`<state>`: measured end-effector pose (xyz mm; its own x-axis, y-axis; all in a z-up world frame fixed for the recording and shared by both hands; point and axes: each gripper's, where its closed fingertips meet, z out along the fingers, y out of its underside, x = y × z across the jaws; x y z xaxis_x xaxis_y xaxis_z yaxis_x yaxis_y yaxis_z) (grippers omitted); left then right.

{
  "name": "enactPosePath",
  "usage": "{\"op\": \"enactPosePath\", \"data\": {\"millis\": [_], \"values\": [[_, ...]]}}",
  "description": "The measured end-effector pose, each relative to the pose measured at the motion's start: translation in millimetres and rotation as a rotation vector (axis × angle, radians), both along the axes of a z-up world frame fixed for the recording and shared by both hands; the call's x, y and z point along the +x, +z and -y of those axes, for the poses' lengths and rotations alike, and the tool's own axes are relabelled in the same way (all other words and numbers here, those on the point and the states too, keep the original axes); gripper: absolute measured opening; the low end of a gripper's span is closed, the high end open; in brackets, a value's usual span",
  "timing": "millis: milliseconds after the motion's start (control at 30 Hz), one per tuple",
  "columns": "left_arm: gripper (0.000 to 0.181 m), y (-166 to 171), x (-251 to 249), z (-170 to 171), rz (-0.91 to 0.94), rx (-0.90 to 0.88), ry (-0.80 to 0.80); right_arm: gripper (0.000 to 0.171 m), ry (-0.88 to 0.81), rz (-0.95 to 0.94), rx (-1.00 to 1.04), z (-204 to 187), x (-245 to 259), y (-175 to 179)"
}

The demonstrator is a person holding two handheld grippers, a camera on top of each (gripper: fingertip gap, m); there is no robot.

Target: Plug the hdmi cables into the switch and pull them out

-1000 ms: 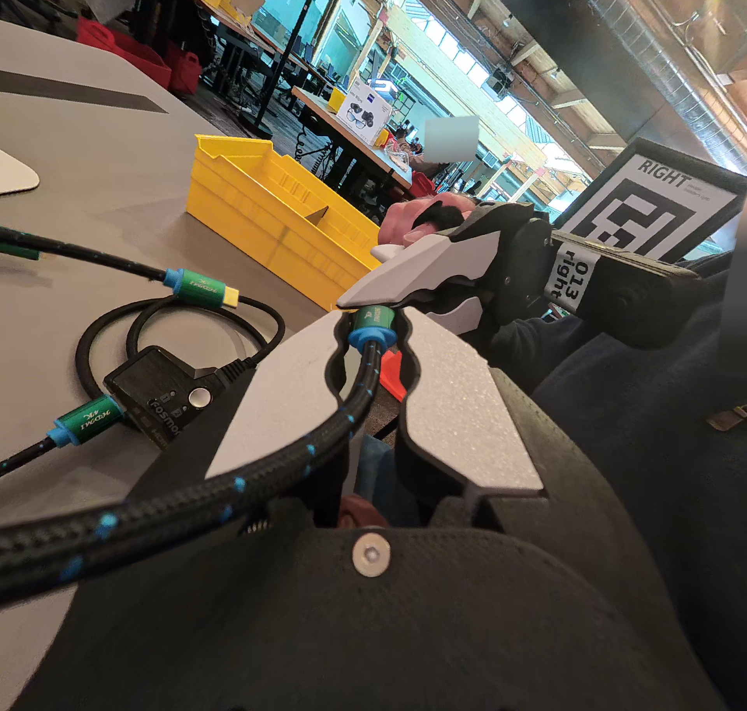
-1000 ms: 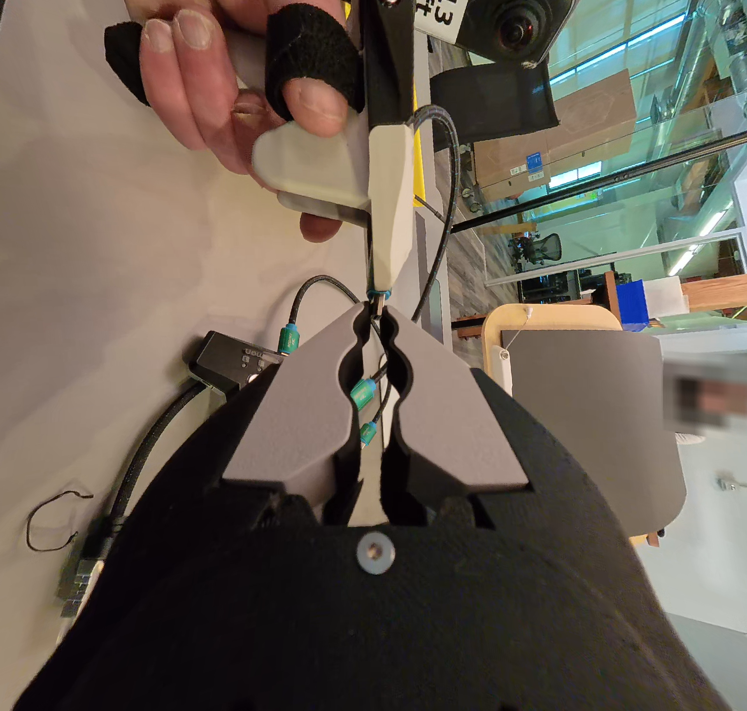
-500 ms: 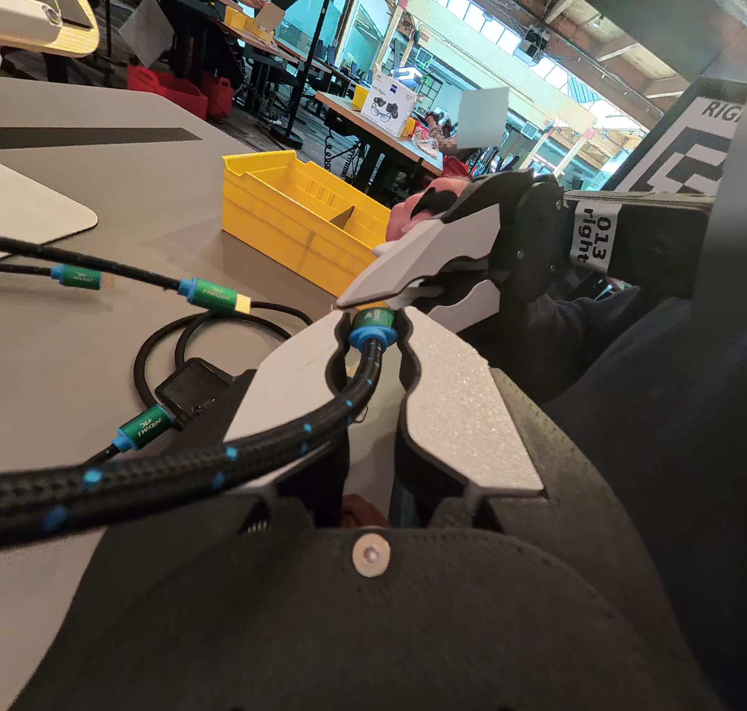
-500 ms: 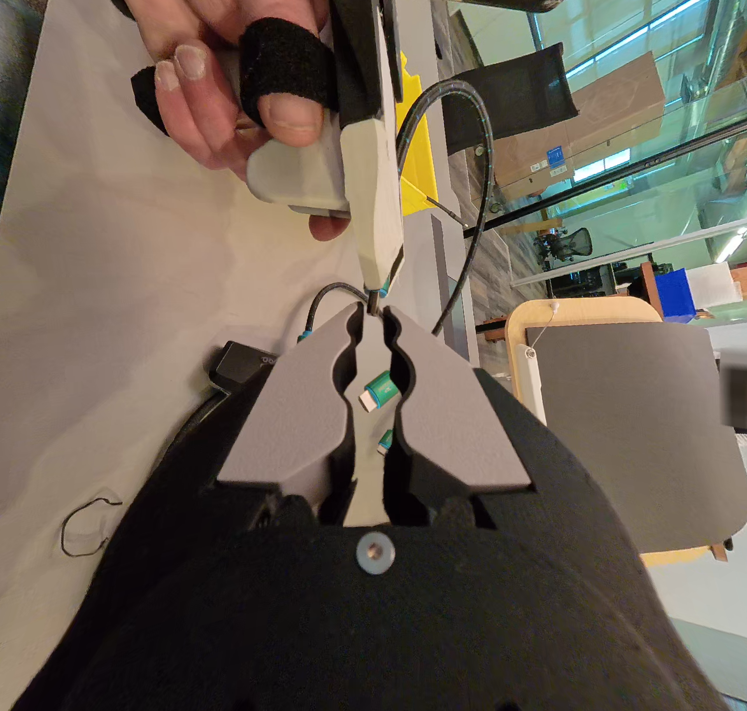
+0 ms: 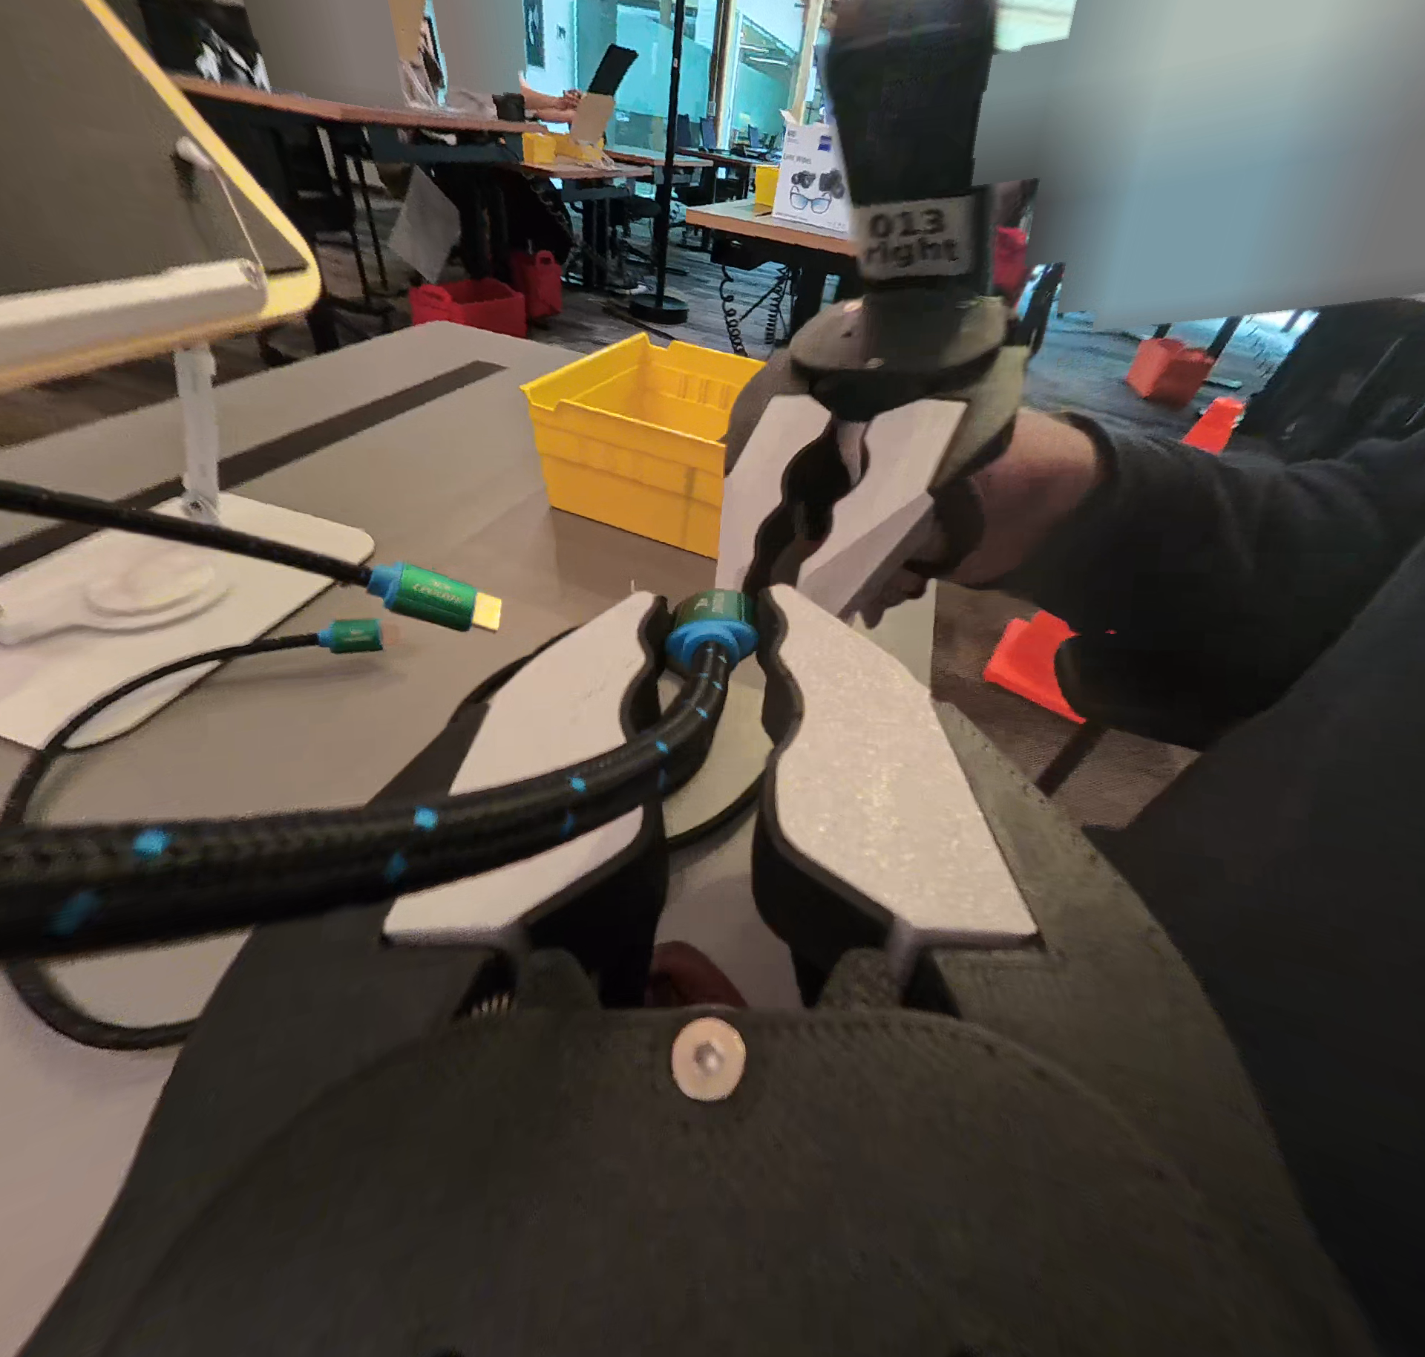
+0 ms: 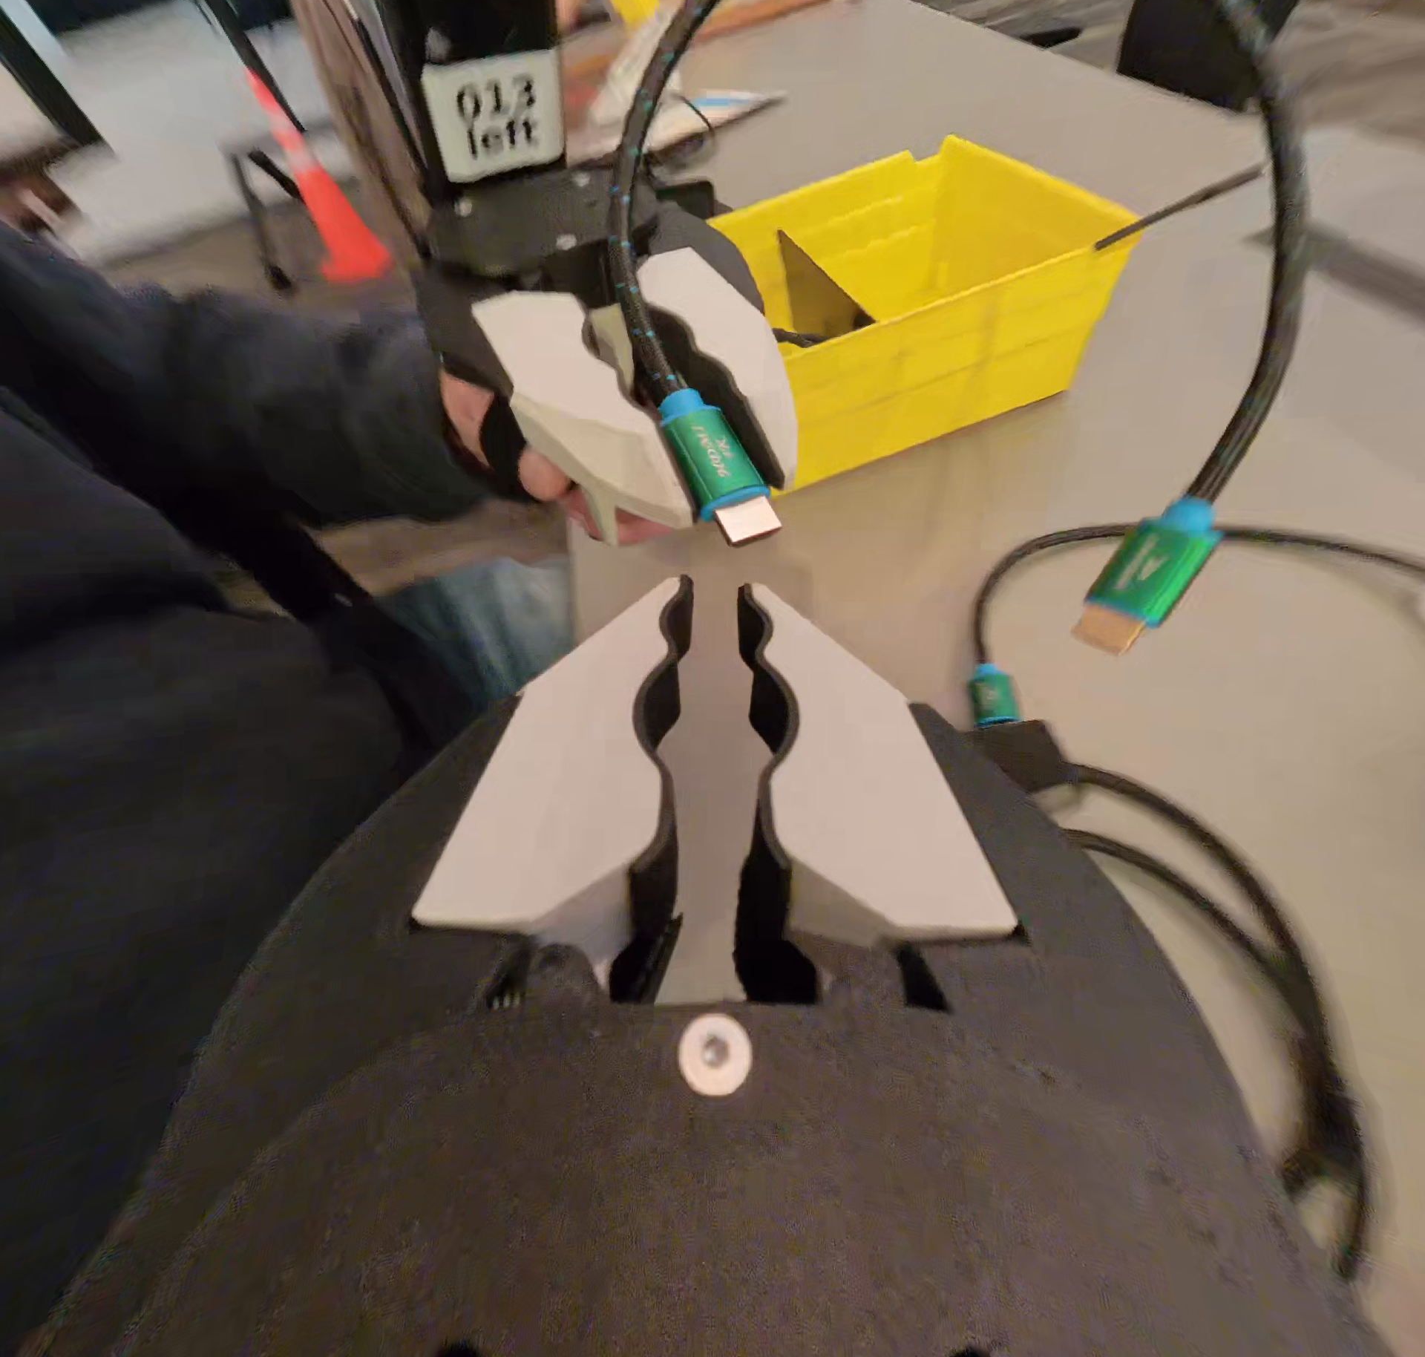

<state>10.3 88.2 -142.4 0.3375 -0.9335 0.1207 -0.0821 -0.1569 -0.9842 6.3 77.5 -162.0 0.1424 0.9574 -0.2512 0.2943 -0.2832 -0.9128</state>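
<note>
My left gripper (image 5: 709, 614) pinches one unplugged HDMI plug (image 6: 713, 464) just ahead of my parted, empty right gripper (image 6: 713, 595); plugging into the switch (image 6: 1014, 753) remains.

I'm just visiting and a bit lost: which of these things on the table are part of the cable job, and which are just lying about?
Part of the job:
- left gripper, shut on held HDMI plug
- right gripper, open
- loose HDMI plug
- black switch, one green plug at it

Lying about:
- yellow bin
- white stand
- orange cone
</note>
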Motion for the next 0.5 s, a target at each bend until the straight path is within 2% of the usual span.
{"op": "enactPosePath", "data": {"millis": [100,233,500], "values": [[0.021,5.0,1.6,3.8,-0.013,0.083,0.008,0.009,0.020,-0.176,-0.228,1.2,-0.6,10.7],[0.021,10.3,2.5,7.1,-0.015,0.159,0.016,0.014,0.058,-0.304,-0.424,2.0,-3.6,16.6],[0.020,12.0,-0.8,6.1,-0.065,0.289,0.063,0.019,0.107,-0.498,-0.663,-0.2,0.4,23.4]]}}
